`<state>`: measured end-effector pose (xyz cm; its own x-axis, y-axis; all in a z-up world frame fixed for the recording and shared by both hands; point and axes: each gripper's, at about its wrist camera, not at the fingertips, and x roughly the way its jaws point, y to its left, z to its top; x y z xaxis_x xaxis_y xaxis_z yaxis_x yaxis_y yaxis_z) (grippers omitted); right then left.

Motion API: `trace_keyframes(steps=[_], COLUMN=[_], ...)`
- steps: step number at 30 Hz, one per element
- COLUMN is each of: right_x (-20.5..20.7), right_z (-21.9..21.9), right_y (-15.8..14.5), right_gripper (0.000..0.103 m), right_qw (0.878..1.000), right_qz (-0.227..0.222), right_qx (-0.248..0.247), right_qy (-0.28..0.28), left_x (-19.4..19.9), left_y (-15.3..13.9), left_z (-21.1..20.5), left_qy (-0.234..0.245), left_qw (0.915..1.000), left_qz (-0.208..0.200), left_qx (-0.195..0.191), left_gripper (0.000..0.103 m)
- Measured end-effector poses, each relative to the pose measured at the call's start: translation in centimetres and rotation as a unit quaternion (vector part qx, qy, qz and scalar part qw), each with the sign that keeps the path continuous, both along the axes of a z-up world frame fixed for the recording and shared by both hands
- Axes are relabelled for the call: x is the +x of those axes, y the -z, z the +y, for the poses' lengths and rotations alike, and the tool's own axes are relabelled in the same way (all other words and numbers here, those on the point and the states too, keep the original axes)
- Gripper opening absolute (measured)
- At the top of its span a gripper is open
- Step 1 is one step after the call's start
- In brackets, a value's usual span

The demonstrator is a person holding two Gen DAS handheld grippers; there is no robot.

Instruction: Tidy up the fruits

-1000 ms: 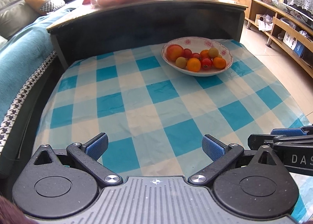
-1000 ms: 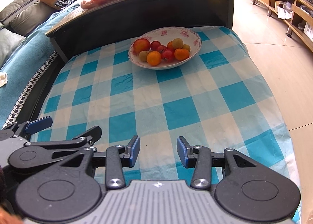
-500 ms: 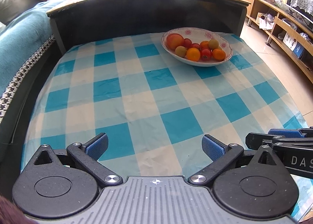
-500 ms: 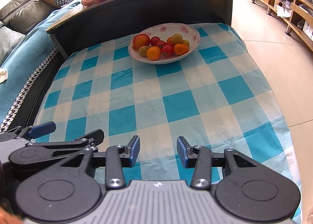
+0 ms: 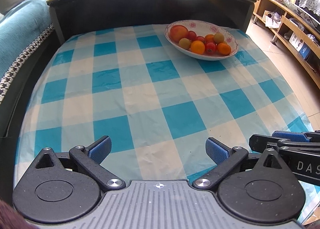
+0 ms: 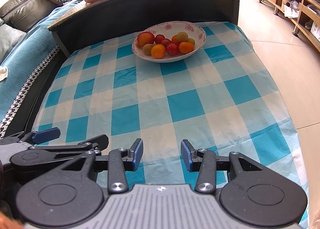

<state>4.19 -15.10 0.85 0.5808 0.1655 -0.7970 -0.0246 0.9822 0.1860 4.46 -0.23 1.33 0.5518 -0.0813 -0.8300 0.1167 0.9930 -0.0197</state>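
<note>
Both empty: left gripper [image 5: 158, 150] wide, right gripper [image 6: 162, 154] narrower. Fruit [image 6: 158, 51] piled in bowl [image 6: 201, 36] far across checked cloth [image 6: 180, 107]. Best approached from above, single piece at pile's edge.

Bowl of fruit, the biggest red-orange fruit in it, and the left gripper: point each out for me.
Bowl [image 6: 197, 29]: right wrist view, bare flowered inner rim.
Biggest red-orange fruit [image 6: 146, 38]: right wrist view, middle of its skin.
Left gripper [image 5: 158, 149]: left wrist view, midway between its blue fingertips.

The white floral-rimmed fruit bowl [image 5: 202, 57] sits further right and the blue-and-white checked tablecloth [image 5: 140, 93] fills more of the left wrist view.
</note>
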Motion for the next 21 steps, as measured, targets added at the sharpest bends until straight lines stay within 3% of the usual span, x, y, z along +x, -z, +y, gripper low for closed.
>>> trace_keyframes(steps=[21], right_x=[0.06], right_z=[0.42], right_y=[0.51], right_gripper=[0.043], right_qw=[1.000], right_qz=[0.008], right_qx=[-0.007], right_qy=[-0.010], left_x=[0.02], left_y=[0.60], left_z=[0.02], left_qy=[-0.003], left_qw=[0.9998], left_qz=[0.021], left_qx=[-0.004], left_gripper=[0.096])
